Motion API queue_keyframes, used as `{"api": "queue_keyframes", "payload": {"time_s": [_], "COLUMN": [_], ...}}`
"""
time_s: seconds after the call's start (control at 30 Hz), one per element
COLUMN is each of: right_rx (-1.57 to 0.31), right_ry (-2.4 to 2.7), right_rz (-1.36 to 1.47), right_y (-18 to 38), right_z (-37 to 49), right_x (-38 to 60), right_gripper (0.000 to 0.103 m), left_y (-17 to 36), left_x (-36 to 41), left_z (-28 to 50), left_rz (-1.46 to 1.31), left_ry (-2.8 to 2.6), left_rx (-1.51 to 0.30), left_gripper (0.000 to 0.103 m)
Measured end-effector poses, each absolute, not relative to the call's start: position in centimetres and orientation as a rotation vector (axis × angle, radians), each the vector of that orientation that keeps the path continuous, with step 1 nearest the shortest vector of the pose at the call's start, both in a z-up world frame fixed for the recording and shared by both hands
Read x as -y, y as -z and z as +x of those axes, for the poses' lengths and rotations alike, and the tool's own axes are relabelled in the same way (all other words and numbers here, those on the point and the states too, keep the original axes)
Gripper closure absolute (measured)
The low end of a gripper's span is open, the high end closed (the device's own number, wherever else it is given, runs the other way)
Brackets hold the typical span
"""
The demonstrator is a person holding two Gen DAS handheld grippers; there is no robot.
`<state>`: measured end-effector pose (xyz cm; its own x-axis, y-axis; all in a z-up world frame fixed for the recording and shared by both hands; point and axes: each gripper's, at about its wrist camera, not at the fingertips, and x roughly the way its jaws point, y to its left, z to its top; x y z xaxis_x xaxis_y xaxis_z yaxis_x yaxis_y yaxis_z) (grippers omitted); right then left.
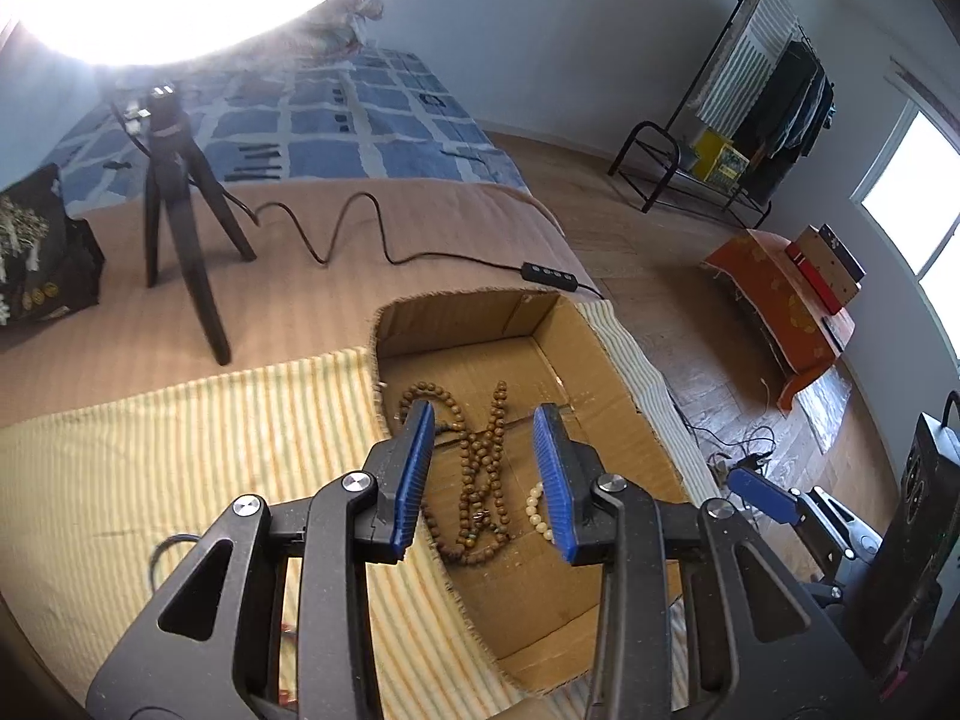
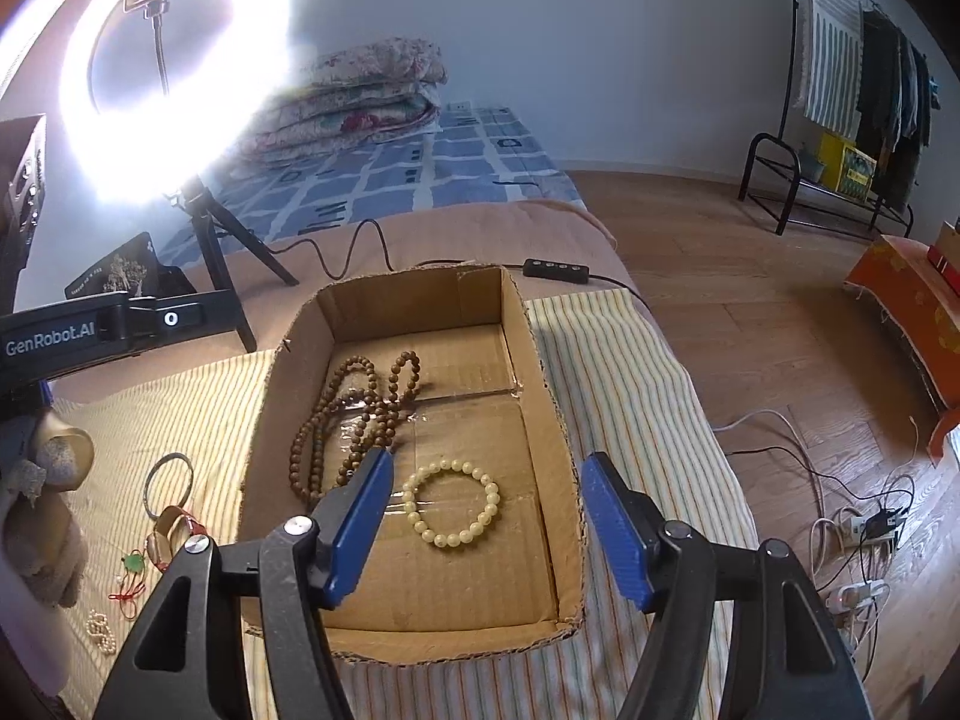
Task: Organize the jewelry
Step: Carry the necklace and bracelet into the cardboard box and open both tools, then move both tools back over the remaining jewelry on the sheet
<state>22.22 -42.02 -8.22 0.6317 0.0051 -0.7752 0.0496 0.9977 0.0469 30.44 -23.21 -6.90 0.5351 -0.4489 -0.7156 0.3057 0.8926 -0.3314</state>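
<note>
Inside the box: the wooden bead necklace (image 2: 354, 420) lies coiled on the cardboard floor, left of centre in the right wrist view; the pale bead bracelet (image 2: 451, 501) lies flat just to its right, apart from it.
Box: the cardboard box (image 2: 543, 420) sits open-topped on the striped cloth (image 2: 624, 372), filling the middle of both frames.
My left fingers: my left gripper (image 1: 487, 474) hangs above the box with its blue pads spread; the wooden beads show in the gap below, nothing pinched.
My right fingers: my right gripper (image 2: 489, 525) hangs over the near end of the box, its pads spread wide; the pale bracelet lies between them on the box floor, not touched.
Left of the box: at the lower left of the right wrist view a metal bangle (image 2: 169, 480), a red-corded piece with a green pendant (image 2: 135, 564) and a small pearl strand (image 2: 102, 630) lie on the cloth.
My left hand: a gloved hand (image 2: 42, 516) shows at the left edge of that view.
Farther out: a ring light (image 2: 180, 60) on a black tripod (image 2: 219, 264) glares at the upper left; its cable remote (image 2: 555, 270) lies just beyond the box.
Far right: a clothes rack (image 2: 864, 108) stands by the wall.
</note>
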Motion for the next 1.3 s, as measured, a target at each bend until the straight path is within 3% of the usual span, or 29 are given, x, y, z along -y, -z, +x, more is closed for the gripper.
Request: {"api": "queue_keyframes", "payload": {"time_s": [0.37,0.47,0.73,1.3], "right_rx": [-0.829,-0.815,-0.818,-0.961], "right_ry": [-0.029,-0.066,-0.176,-0.332], "right_rz": [0.053,0.040,-0.014,-0.085], "right_y": [5.8,5.2,5.1,9.9], "right_z": [21.3,21.0,20.3,20.3], "right_x": [39.1,37.4,32.9,24.6], "right_gripper": [0.021,0.017,0.007,0.006], "left_y": [3.6,3.0,2.7,11.0], "left_x": [17.7,15.2,8.9,1.8], "left_z": [28.0,27.2,24.2,19.4], "left_rz": [-0.126,-0.125,-0.096,-0.057], "left_ry": [0.388,0.365,0.308,0.298], "left_rx": [-0.823,-0.810,-0.796,-0.977], "left_gripper": [0.068,0.054,0.052,0.052]}}
